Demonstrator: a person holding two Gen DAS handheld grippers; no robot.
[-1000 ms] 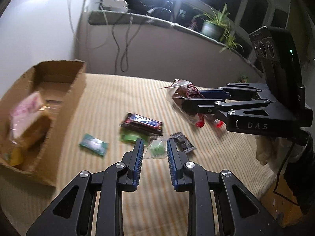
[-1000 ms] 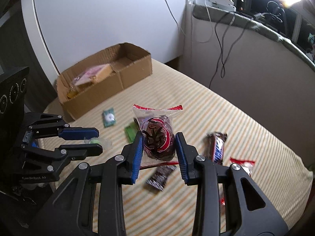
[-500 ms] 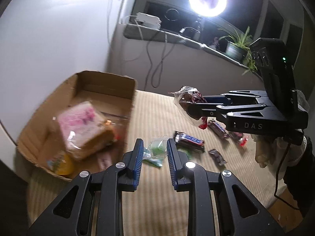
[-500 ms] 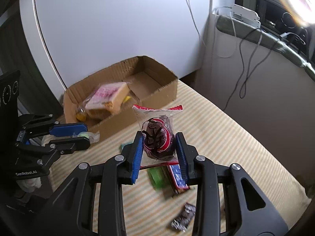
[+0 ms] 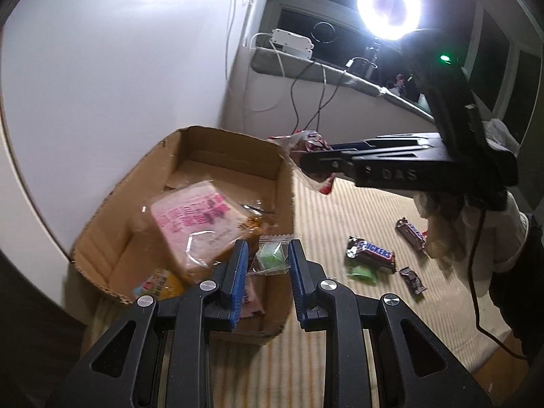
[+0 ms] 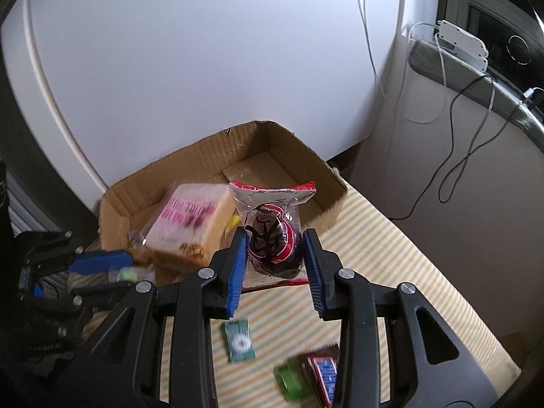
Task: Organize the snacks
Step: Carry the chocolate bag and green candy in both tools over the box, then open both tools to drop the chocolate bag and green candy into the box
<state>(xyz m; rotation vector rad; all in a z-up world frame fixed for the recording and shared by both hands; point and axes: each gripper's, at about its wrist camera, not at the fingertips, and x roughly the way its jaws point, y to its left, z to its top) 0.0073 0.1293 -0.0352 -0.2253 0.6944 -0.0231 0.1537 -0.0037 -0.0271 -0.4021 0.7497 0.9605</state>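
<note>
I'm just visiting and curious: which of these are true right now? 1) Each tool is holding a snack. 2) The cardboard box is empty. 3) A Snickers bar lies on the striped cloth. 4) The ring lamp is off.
1) True: the left gripper pinches a green candy packet, and the right gripper a dark cake in a clear wrapper.
2) False: the cardboard box already holds a pink-labelled bread pack.
3) True: the Snickers bar lies on the striped cloth.
4) False: the ring lamp is lit.

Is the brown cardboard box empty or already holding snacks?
Holding snacks: the brown cardboard box contains a pink-labelled bread packet and smaller yellow wrappers.
</note>
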